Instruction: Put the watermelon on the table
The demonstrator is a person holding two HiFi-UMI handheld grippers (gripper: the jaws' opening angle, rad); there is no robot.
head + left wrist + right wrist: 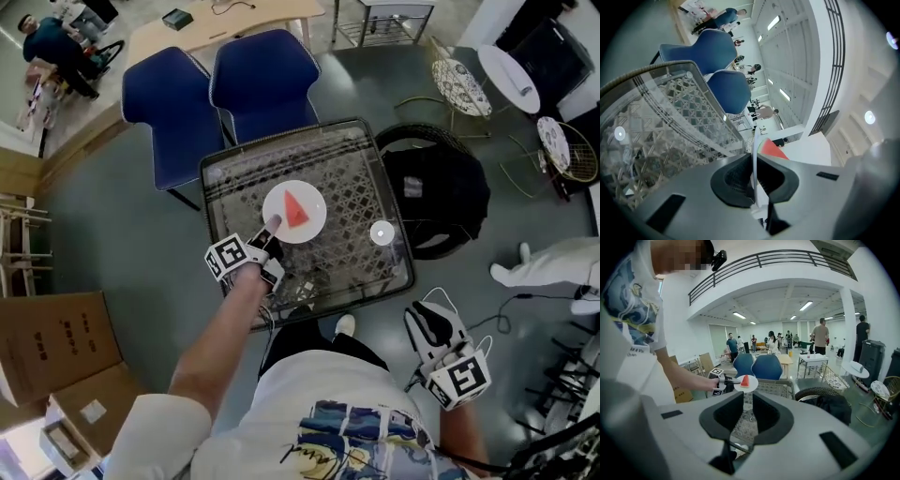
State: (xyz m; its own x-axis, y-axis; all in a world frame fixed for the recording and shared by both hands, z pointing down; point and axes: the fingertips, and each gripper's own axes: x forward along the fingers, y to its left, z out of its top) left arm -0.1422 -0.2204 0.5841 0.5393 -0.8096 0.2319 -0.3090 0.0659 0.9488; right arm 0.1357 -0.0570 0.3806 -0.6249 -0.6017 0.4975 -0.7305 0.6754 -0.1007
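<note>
The watermelon (pixel 296 208) is carried on a plate (pixel 315 214) pinched at its rim by the nearly closed left tool (pixel 274 225) above the surface (pixel 356 178) (the right tool (pixel 427 323) is held aside, parted and empty), so a level lowering is called for next.

Two blue chairs (pixel 267 80), grey floor (pixel 122 216)

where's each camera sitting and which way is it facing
Head view: on the person's head, looking steeply down at the table; shows shirt, left arm, left gripper, right gripper.
Left gripper view: on the left gripper, looking along its jaws, shut on the plate, across the table toward blue chairs.
Right gripper view: on the right gripper, beside the table, facing it; shows its open jaws, torso, left arm.
Shared: all three show the watermelon on the plate.
</note>
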